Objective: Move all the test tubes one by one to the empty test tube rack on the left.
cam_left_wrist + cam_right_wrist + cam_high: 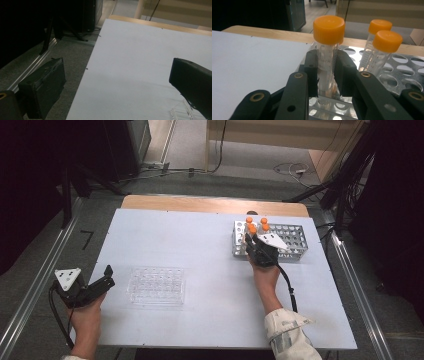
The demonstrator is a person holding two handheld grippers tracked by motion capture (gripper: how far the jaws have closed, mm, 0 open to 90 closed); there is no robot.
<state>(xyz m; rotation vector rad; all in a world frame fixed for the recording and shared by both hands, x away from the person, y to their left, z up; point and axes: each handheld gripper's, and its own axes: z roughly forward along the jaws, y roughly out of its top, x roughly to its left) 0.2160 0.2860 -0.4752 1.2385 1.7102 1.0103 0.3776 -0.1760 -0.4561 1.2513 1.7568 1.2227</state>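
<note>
My right gripper [251, 241] is shut on a clear tube with an orange cap [327, 62]; its pads press the tube's sides below the cap. The tube stands upright in the left end of a metal rack [294, 239]. Other orange-capped tubes [384, 47] stand upright in the rack just behind and to the right of the held one. A clear plastic rack [156, 286] lies on the white table top, left of centre. Beside the table's left edge my left gripper [109, 276] stands open, with nothing between its jaws. It points toward the clear rack, a short way left of it.
The white board [210, 310] covers most of the wooden table. The metal rack [407, 72] has many free holes on its right side. Metal rails run along the floor on both sides. A corner of the clear rack [181, 111] shows by the left gripper's right jaw.
</note>
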